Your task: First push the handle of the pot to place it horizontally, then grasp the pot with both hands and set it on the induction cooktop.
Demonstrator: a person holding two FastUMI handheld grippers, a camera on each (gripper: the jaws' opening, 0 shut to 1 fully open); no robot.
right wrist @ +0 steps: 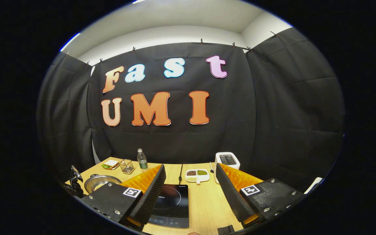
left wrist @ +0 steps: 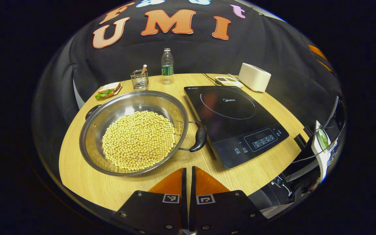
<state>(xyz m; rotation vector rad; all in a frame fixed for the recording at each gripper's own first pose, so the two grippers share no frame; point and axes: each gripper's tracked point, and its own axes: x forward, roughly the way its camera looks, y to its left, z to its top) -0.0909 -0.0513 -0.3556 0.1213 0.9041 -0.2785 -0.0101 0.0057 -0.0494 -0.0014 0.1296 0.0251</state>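
A wide steel pot [left wrist: 93, 130] full of yellow beans sits on the wooden table, left of the black induction cooktop [left wrist: 233, 120]. One black pot handle [left wrist: 200, 136] points toward the cooktop's near corner, and the other handle [left wrist: 91, 111] sticks out at the far left. My left gripper [left wrist: 188, 169] hovers over the table's near edge just in front of the pot, shut with nothing between its fingers. My right gripper [right wrist: 190, 168] is open wide and empty, held higher and farther back, above the cooktop [right wrist: 171, 202]. The pot [right wrist: 101, 182] lies to its left.
Along the table's back stand a water bottle [left wrist: 167, 67], a wire holder [left wrist: 139, 79], a sandwich [left wrist: 108, 90], a divided dish of beans [left wrist: 228, 81] and a white toaster [left wrist: 254, 76]. Bare wood lies right of the cooktop [right wrist: 207, 205].
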